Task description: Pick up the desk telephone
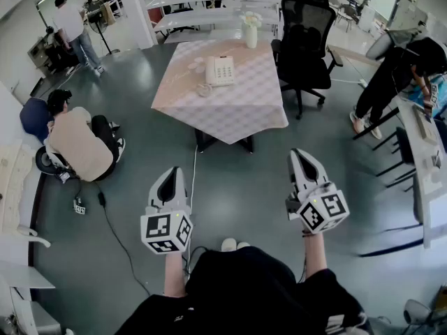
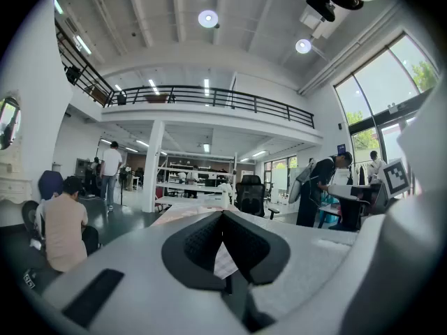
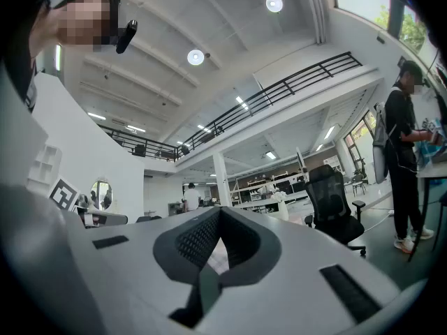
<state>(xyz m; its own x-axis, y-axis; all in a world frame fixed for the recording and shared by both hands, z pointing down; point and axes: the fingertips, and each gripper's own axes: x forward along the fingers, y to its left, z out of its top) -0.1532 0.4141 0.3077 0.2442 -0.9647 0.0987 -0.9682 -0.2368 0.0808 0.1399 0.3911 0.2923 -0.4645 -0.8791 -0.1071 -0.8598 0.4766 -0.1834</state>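
**Desk telephone on the table; both grippers shut and empty, well short of it**

Desk telephone [image 1: 221,70]: white, lying flat on the far left part of the table [image 1: 234,114], which has a pale checked cloth over it. Nothing is touching the phone.

Head view, left to right:
- Person [image 1: 78,139] sitting on the grey floor, well left of the table.
- Left gripper [image 1: 172,173]: held out over the floor, near the table's front left corner but apart from it. Jaws are closed together with nothing between them.
- White vase [image 1: 251,32]: upright at the table's far edge, just beyond and right of the phone.
- Black office chair [image 1: 305,44]: beside the table's right side.
- Right gripper [image 1: 302,155]: over the floor, off the table's front right corner. Jaws are pressed together and hold nothing.
- Second person [image 1: 392,75] in dark clothes, bent over a desk at far right
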